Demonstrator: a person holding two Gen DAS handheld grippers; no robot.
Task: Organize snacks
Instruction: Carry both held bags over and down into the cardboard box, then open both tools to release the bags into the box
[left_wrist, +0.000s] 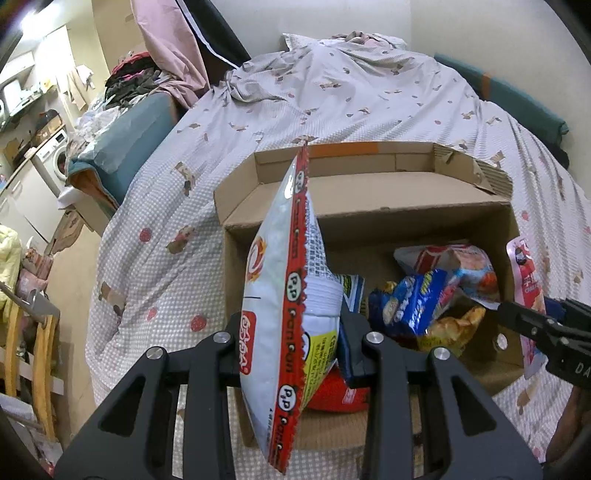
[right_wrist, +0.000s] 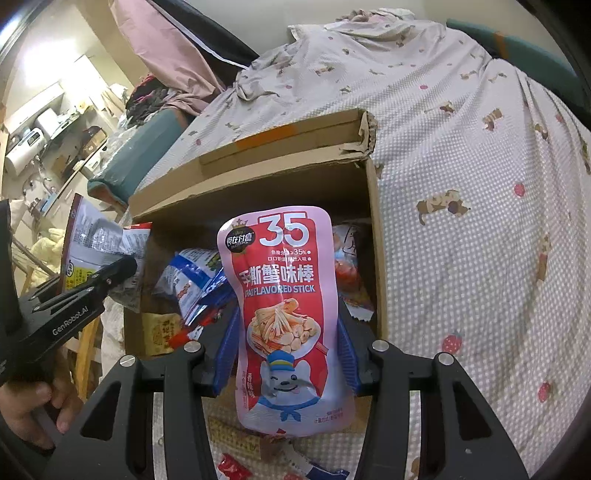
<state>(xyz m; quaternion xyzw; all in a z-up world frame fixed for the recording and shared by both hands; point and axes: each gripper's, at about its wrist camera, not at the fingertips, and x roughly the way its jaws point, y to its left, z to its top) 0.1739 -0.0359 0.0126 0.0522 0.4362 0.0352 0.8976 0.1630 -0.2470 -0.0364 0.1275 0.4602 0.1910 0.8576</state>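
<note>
Snacks were already in both claws: the left claw (left_wrist: 295, 354) was clamped on a white and red snack bag (left_wrist: 284, 295) held edge-on, and the right claw (right_wrist: 288, 354) was clamped across the middle of a pink crab stick pouch (right_wrist: 288, 314) held upright and facing the camera. Both packets looked light, soft and crinkly, likely slippery film, so a hold across the flat body or a sealed edge seemed safest, without crushing the contents. Just beyond them stood an open cardboard box (left_wrist: 369, 214) on the bed (left_wrist: 155, 229), partly filled with a blue packet (left_wrist: 413, 302) and other loose bags. Its raised flap (left_wrist: 343, 162) stood at the far side and might hinder a drop. Farther off lay a teal cushion (left_wrist: 125, 147) and piled clothes (left_wrist: 133, 77).
</note>
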